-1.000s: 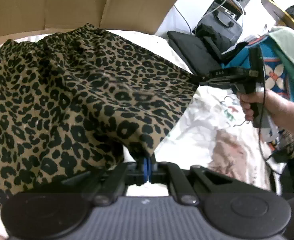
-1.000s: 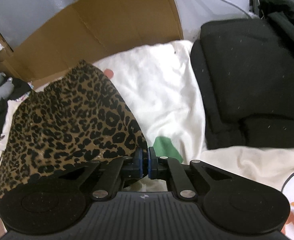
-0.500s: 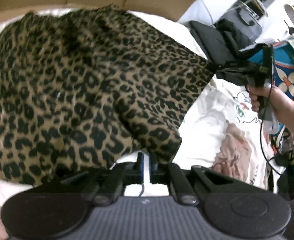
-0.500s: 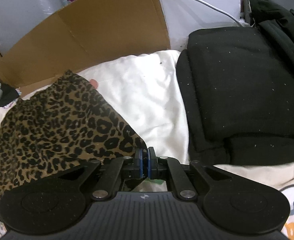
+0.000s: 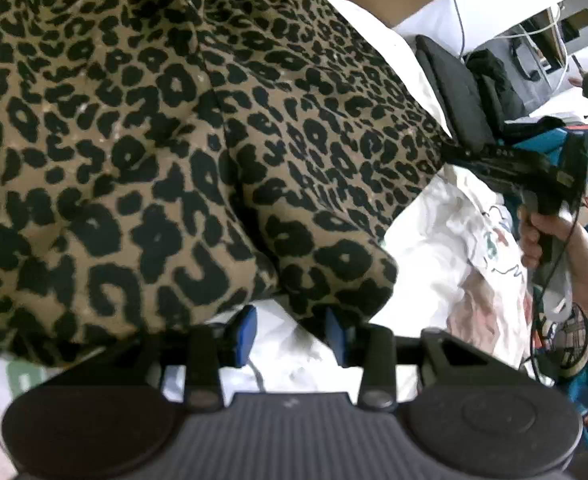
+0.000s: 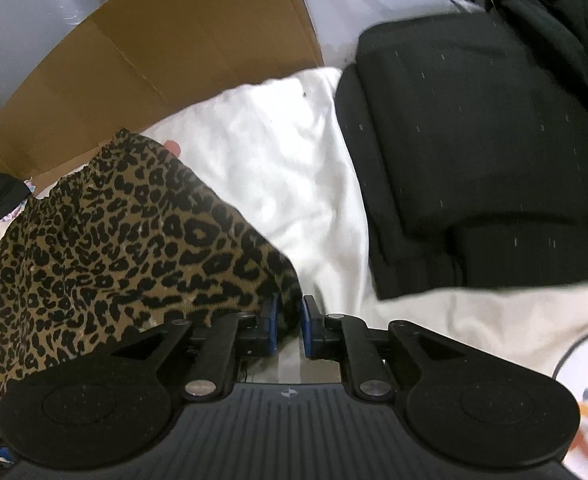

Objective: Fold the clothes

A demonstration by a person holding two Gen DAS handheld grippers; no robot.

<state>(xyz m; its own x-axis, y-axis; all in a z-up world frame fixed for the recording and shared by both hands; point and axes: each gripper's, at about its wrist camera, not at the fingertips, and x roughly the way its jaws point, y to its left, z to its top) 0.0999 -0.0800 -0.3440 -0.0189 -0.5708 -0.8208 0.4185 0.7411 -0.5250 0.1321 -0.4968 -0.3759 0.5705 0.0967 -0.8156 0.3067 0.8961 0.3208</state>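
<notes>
Both grippers, left and right, earlier clamped on the leopard garment, now spread apart, its corners draping and hiding their fingertips.

A soft, matt leopard-print woven cloth garment lies over a smooth white cotton sheet. At two o'clock sits a matt black folded fabric stack, lint-flecked; at eleven o'clock, plain brown corrugated cardboard, dull and creased.

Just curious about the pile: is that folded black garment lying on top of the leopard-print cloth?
No, the black garment lies apart on the white sheet, beside the leopard-print cloth.
</notes>
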